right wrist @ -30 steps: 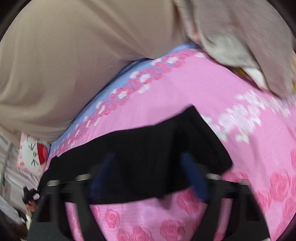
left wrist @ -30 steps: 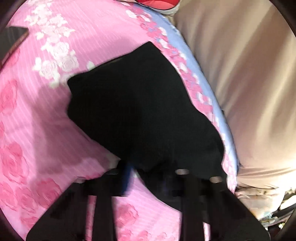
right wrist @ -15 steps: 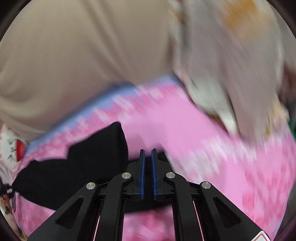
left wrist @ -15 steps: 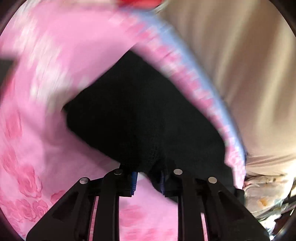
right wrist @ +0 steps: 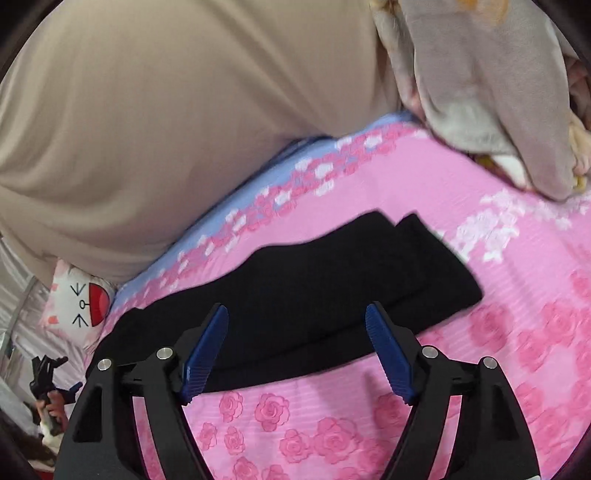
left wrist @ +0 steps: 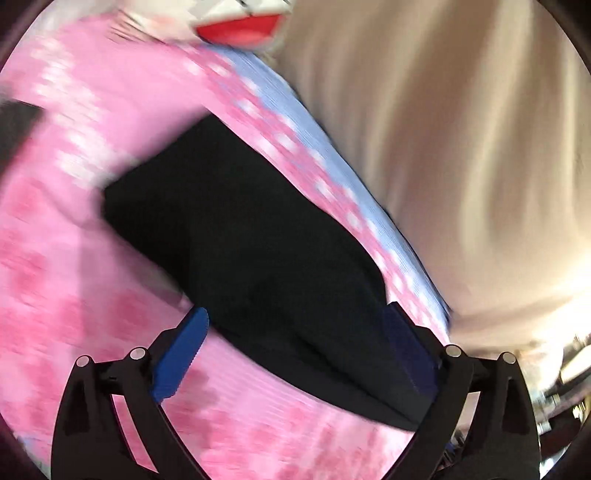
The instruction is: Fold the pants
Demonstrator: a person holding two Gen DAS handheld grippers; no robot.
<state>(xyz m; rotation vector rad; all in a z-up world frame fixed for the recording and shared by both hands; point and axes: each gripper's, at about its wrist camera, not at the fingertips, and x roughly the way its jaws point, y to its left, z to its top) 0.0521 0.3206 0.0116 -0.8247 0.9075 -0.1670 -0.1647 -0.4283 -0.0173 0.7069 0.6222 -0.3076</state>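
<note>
The black pants [right wrist: 332,284] lie folded into a long flat strip on the pink rose-print bedsheet [right wrist: 498,258]. They also show in the left wrist view [left wrist: 251,251], which is blurred. My left gripper [left wrist: 295,325] is open, its blue pads either side of one end of the pants, holding nothing. My right gripper [right wrist: 297,321] is open and empty above the near edge of the pants, with the layered end of the strip to the right.
A person in a beige shirt [right wrist: 166,110] stands close behind the bed edge. A grey garment pile [right wrist: 491,85] lies at the far right. A white cat-face cushion [right wrist: 79,299] sits at the left, seen also in the left wrist view [left wrist: 236,22].
Both grippers were shut half a second ago, the left one on the pants' edge. Both have opened and let go, and the pants lie flat.
</note>
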